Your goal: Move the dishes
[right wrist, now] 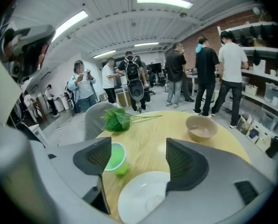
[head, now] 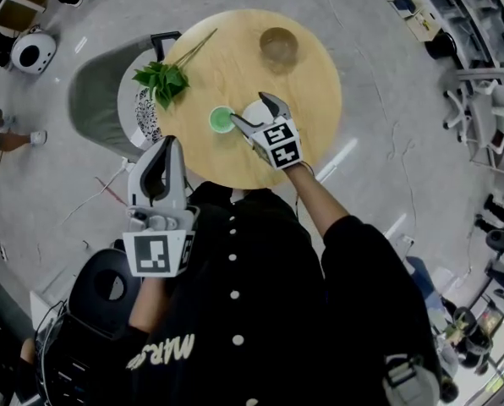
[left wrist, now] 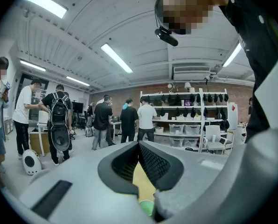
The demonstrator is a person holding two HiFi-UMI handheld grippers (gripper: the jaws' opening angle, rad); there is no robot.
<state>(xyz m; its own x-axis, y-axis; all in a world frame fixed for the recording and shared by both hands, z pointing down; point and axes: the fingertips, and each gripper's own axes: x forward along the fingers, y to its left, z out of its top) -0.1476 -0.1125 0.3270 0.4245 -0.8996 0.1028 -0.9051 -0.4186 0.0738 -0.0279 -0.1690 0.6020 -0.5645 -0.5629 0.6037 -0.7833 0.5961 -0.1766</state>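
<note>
Right gripper view shows a round white plate (right wrist: 140,199) (glossy, shallow).

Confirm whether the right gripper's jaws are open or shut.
Open: the right gripper has its jaws wide apart above the white plate, with only table showing between them and nothing gripped.

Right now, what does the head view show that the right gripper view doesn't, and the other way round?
Only the head view: the left gripper, held beside the person's dark top. Only the right gripper view: the ceiling lights and a group of people standing beyond the table. Both: the round wooden table with the green cup, white plate, tan bowl and leafy sprig, and the right gripper, jaws apart over the plate, holding nothing.
</note>
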